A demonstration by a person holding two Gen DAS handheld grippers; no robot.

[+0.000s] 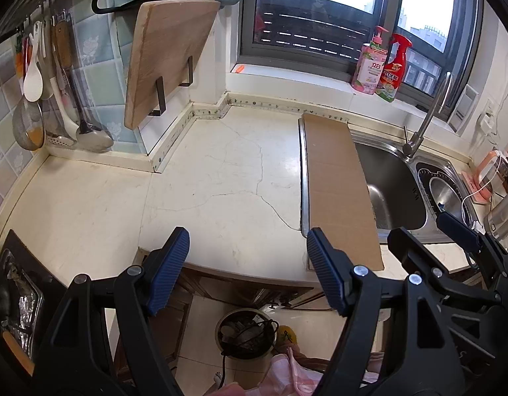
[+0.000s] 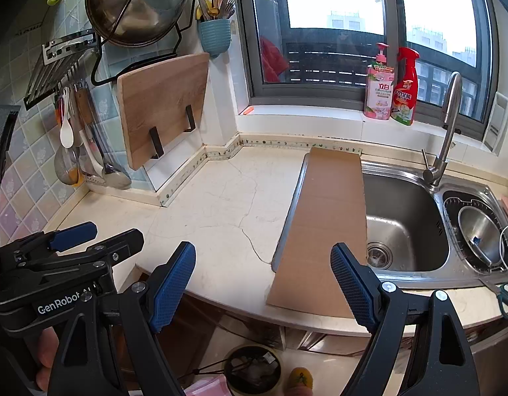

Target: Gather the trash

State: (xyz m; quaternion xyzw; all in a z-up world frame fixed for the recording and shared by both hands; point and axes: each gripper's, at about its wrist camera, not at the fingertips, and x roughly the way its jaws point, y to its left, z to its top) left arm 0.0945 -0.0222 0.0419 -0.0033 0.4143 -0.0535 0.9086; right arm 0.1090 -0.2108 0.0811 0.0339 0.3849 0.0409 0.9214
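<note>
A long flat strip of brown cardboard [image 1: 340, 184] lies across the left edge of the steel sink [image 1: 396, 188], from the back wall to the counter's front edge; it also shows in the right wrist view [image 2: 326, 227]. A round trash bin [image 1: 245, 333] with dark scraps stands on the floor below the counter edge, also in the right wrist view [image 2: 252, 369]. My left gripper [image 1: 247, 270] is open and empty over the counter's front edge. My right gripper [image 2: 264, 287] is open and empty, its right finger [image 2: 353, 287] over the cardboard's near end.
A cracked cream counter [image 1: 221, 178] runs to the window. A wooden cutting board [image 1: 168, 59] hangs at the back left beside utensils [image 1: 55, 99]. Two bottles [image 1: 382, 62] stand on the sill. A faucet [image 1: 429, 115] and a strainer bowl [image 2: 478, 234] are at the sink. Scissors [image 2: 505, 297] lie front right.
</note>
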